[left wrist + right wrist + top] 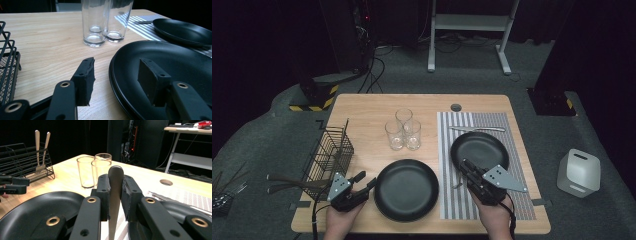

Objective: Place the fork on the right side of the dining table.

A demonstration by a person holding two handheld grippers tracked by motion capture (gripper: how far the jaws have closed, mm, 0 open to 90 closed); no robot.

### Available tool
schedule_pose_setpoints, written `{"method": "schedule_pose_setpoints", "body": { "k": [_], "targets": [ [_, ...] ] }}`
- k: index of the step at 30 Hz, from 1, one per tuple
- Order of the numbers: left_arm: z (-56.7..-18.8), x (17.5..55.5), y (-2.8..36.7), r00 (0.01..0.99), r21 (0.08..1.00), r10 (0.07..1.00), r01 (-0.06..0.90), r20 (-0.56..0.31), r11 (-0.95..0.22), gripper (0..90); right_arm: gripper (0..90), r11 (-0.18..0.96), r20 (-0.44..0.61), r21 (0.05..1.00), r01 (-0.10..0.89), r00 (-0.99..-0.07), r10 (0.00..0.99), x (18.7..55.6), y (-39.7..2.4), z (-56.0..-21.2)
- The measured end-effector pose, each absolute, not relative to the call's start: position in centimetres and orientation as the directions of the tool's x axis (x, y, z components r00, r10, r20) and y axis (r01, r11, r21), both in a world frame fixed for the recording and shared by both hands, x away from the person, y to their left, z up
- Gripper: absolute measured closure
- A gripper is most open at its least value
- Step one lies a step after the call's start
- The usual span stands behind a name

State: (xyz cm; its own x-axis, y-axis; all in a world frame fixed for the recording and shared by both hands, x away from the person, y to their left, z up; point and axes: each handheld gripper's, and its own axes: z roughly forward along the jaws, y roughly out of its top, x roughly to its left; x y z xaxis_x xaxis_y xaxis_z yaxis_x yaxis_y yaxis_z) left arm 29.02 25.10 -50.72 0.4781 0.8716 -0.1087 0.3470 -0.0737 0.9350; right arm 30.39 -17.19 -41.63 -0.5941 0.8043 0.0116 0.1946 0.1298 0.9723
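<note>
My left gripper [366,181] [118,82] is open at the left edge of the near black plate [406,190] [175,62]. One jaw stands over the bare wood and the other over the plate's inside, and the pads do not touch the rim. My right gripper [464,165] [115,195] is shut on a metal utensil [115,173], whose rounded handle end sticks up between the pads. Its other end [457,184] hangs over the striped placemat [517,165]. This gripper hovers at the near edge of the far black plate [479,150] [175,210].
Three empty glasses [403,131] [105,22] [93,170] stand clustered behind the near plate. A black wire basket [329,155] [25,160] with upright utensils stands at the table's left edge. A knife [477,129] lies across the placemat's far end. A white container [578,172] sits on the floor at right.
</note>
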Motion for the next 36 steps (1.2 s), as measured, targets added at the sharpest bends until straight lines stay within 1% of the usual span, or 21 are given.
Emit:
{"method": "schedule_pose_setpoints", "body": {
  "k": [16,36],
  "targets": [
    [-50.84,28.96,25.21,0.470,0.936,0.876,0.345,-0.112,-0.065,47.6,77.7,0.135,0.017,0.970,0.204,-0.608,0.794,30.13,-16.44,-42.28],
    [-50.97,29.00,25.12,0.471,0.936,0.875,0.346,-0.110,-0.068,47.7,77.6,0.128,0.027,0.969,0.211,-0.607,0.795,29.91,-16.72,-42.38]
  ]
}}
